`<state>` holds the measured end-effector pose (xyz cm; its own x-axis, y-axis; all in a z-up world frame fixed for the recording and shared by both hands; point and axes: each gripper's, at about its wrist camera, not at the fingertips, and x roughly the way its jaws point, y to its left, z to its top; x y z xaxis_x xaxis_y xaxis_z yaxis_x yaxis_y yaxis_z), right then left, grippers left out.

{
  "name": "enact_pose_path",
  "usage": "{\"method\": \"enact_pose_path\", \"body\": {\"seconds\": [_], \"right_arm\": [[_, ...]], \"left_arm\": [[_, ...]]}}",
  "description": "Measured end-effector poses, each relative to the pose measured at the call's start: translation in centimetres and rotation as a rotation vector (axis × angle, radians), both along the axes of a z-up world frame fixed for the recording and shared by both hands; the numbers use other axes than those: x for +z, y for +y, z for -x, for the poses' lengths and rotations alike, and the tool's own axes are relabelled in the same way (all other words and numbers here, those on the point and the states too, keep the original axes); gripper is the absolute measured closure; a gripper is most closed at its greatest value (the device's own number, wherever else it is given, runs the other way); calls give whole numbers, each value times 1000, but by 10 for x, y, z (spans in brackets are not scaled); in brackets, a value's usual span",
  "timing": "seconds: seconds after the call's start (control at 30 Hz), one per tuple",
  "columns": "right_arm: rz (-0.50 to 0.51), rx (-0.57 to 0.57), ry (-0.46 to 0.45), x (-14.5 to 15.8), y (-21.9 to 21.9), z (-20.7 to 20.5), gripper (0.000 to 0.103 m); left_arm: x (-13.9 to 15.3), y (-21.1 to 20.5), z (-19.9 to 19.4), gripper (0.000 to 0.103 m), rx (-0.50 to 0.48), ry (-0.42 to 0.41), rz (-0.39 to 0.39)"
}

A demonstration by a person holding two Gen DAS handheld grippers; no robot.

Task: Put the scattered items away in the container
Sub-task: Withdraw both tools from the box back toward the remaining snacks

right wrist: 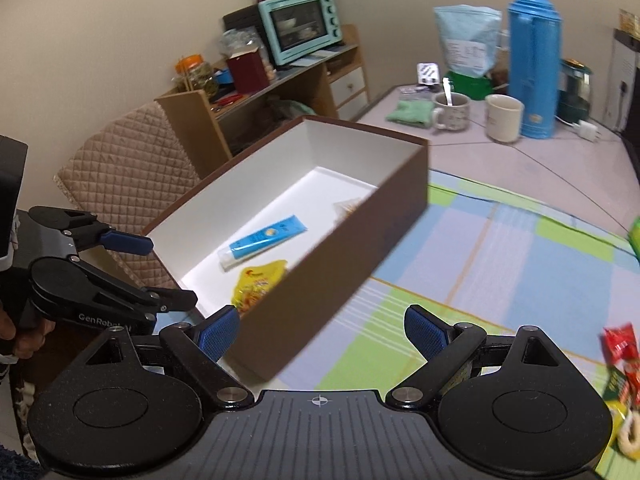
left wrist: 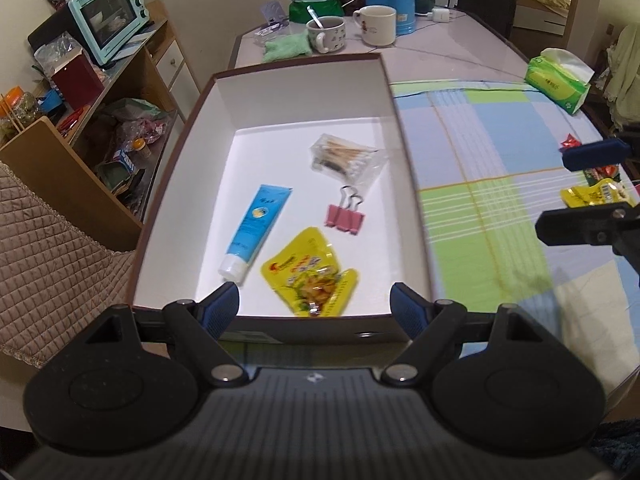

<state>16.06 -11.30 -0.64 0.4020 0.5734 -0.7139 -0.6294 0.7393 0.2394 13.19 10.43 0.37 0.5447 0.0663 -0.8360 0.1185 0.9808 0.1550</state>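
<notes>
1. The box [left wrist: 304, 92] sits on the counter [left wrist: 460, 60], at the left edge of a checked cloth [left wrist: 480, 184]. Its open top faces up, so things can be dropped straight in.
2. Four things lie flat on its white floor: a blue tube [left wrist: 256, 236], a yellow packet [left wrist: 310, 276], a pink clip [left wrist: 345, 218] and a bag of swabs [left wrist: 346, 158]. They lie apart, none stacked, as if each had been let fall singly.
3. The left gripper [left wrist: 316, 304] hangs over the near wall of the box. Its fingers are spread wide and hold nothing, and the yellow packet lies just beyond them.
4. The right gripper [right wrist: 322, 330] is also spread wide and empty. It hangs above the cloth beside the brown outer wall of the box.
5. More packets lie on the cloth well to the right, outside the box: a yellow one [left wrist: 596, 194] and red ones [right wrist: 620, 350].
6. My judgement: the tidying is partly done, and those packets are likely what is left. The right gripper is the nearer one to them.
</notes>
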Motion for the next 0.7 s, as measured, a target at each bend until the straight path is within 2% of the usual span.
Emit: {"method": "enact_pose_path", "body": {"seconds": [0.33, 0.7], "right_arm": [[-2, -95, 30, -4, -88, 15, 11], [22, -146, 44, -12, -155, 17, 11]], "left_arm": [[-4, -74, 7, 23, -56, 8, 18], [-25, -136, 8, 23, -77, 54, 25]]}}
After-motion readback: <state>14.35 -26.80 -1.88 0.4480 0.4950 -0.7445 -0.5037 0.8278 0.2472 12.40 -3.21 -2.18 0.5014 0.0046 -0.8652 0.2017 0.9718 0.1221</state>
